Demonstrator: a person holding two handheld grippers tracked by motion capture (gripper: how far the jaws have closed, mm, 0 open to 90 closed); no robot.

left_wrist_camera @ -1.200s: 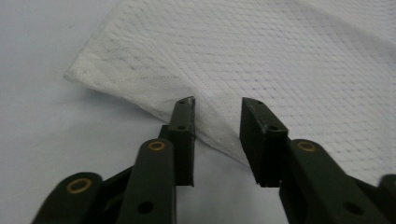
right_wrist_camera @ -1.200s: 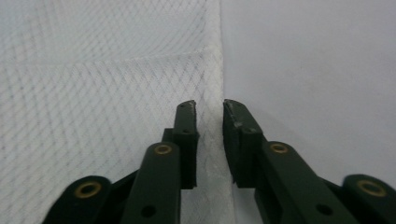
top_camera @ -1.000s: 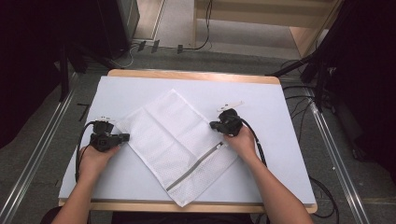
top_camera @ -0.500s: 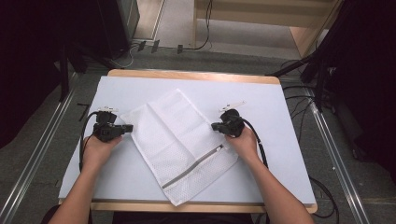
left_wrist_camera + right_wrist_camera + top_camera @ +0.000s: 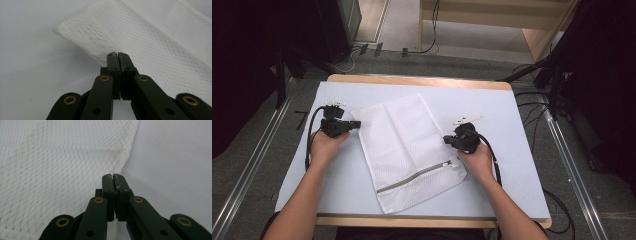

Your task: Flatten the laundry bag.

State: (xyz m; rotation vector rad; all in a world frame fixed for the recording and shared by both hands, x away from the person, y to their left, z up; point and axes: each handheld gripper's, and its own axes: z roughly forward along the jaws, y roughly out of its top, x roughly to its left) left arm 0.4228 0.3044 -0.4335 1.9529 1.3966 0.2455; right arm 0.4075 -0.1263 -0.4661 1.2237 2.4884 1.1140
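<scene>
A white mesh laundry bag lies flat on the white table cover, its grey zipper running across the near end. My left gripper is shut on the bag's left edge near the far corner; in the left gripper view the closed jaws pinch the mesh. My right gripper is shut on the bag's right edge just above the zipper. In the right gripper view the mesh puckers toward the closed tips.
The white cover spreads over a wooden table whose far edge shows. Bare cover lies on both sides of the bag. Cables trail on the floor at the right. Dark equipment stands beyond the table's far left.
The bag has turned clockwise, from a diamond lie to nearly square with the table. My left gripper moved away from the person; the right one drew slightly nearer.
</scene>
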